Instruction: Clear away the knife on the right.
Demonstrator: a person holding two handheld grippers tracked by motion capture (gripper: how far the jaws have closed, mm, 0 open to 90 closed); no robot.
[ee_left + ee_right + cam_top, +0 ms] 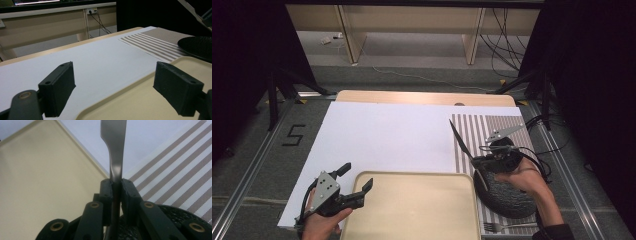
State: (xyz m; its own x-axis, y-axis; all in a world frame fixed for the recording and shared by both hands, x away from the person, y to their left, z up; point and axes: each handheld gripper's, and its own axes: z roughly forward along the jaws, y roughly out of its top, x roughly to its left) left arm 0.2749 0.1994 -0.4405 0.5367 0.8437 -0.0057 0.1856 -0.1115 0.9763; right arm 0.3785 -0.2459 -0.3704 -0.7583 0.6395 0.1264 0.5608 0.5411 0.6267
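The right tool (478, 159) grips one table knife (460, 140) by its handle, the pads clamped thin on the metal in the right gripper view (115, 185), with the blade slanting up and to the far left above the near left part of the striped placemat (507, 125) and over the black plate (507, 195). The left tool (357, 182) stands wide open and holds nothing, its jaws straddling the near left corner of the beige tray (412, 210). The likely trouble is the knife pivoting or sliding in so narrow a grip (smooth steel, pinched at one spot), so that it would drop onto the plate or land askew on the tray; a quick swing could cause it. Counted: one knife, one fork (504, 228) lying at the placemat's near edge, one plate, one tray, one placemat, one white sheet (387, 135) over the surface, two tools.
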